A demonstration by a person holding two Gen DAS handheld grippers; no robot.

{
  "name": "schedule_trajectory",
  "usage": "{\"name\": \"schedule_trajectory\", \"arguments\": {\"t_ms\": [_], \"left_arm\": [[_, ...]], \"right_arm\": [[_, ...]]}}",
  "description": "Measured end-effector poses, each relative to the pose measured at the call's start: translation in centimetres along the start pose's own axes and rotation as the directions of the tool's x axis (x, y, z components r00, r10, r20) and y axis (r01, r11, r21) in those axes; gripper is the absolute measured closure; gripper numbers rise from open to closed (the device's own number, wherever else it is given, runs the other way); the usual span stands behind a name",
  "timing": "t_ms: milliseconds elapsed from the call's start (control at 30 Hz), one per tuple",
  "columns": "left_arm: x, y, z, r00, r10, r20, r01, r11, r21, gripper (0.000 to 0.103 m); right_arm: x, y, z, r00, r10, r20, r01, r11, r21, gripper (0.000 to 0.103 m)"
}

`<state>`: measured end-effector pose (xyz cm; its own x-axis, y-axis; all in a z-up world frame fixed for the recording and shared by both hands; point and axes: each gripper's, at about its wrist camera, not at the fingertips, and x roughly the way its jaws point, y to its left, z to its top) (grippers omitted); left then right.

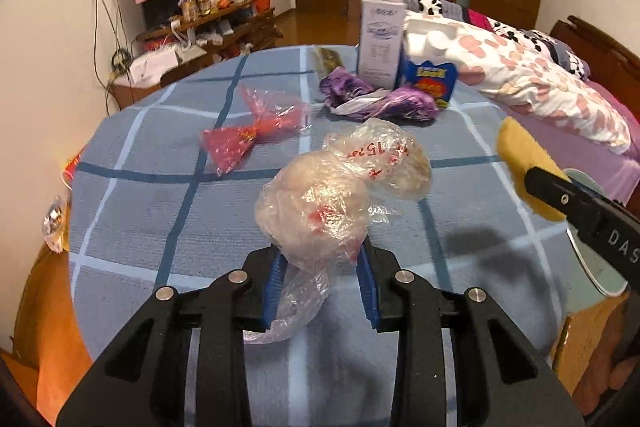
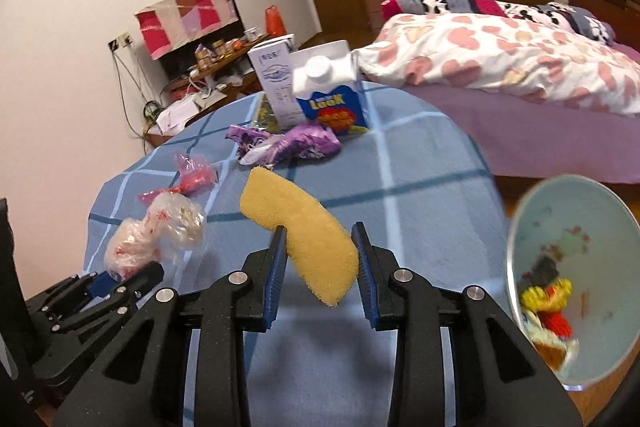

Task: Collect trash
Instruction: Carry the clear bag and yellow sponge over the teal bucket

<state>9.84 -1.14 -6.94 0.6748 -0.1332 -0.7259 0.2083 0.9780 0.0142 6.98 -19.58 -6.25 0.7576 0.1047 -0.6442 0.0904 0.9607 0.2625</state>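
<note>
Left gripper [image 1: 322, 291]: blue ribbed jaws closed partway on one crumpled clear plastic bag [image 1: 340, 199] with red print. Bag is thin, wrinkled film bunched into two lobes; its long axis runs away from the jaws, up and slightly right, above the table [image 1: 168, 227].

Right gripper [image 2: 320, 279]: jaws closed partway on one yellow sponge [image 2: 300, 235], porous, curved like a crescent. Long axis slants from lower right at the jaws to upper left, free end raised over the table.

Table: round, covered in napped blue cloth with a light and dark grid. Lying on it: one red cellophane wrapper [image 1: 252, 131], twisted at the middle; one crumpled purple foil wrapper [image 1: 380, 99]; two upright cartons, one white carton [image 1: 380, 39], one blue carton [image 1: 430, 75] with white cap.

One pale glossy bowl [image 2: 600, 211] at right, blurred; contents possibly red and yellow yarn.
</note>
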Motion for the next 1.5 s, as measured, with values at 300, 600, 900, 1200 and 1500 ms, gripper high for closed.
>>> {"name": "schedule_trajectory", "arguments": {"t_ms": [300, 600, 900, 1200, 1500], "left_arm": [[-2.7, -2.3, -0.8, 1.000, -0.001, 0.026, 0.000, 0.999, 0.038, 0.071], [-4.2, -4.6, -1.1, 0.999, -0.018, 0.049, 0.013, 0.996, 0.090, 0.070], [-5.2, -6.8, -1.3, 0.997, -0.035, 0.062, 0.027, 0.991, 0.130, 0.070], [-5.8, -8.6, -1.6, 0.996, -0.057, 0.061, 0.047, 0.985, 0.165, 0.070], [-6.4, -10.0, -1.7, 0.995, -0.077, 0.064, 0.063, 0.980, 0.190, 0.070]], "right_arm": [[-3.2, -1.6, -2.0, 0.999, -0.042, 0.018, 0.041, 0.999, 0.030, 0.070], [-5.6, -3.0, -3.0, 0.995, -0.081, 0.059, 0.078, 0.995, 0.057, 0.070], [-7.1, -4.4, -3.6, 0.992, -0.100, 0.075, 0.094, 0.992, 0.081, 0.070], [-8.5, -5.5, -4.0, 0.989, -0.119, 0.092, 0.109, 0.988, 0.108, 0.070], [-9.5, -6.6, -4.1, 0.985, -0.137, 0.107, 0.123, 0.984, 0.127, 0.070]]}}
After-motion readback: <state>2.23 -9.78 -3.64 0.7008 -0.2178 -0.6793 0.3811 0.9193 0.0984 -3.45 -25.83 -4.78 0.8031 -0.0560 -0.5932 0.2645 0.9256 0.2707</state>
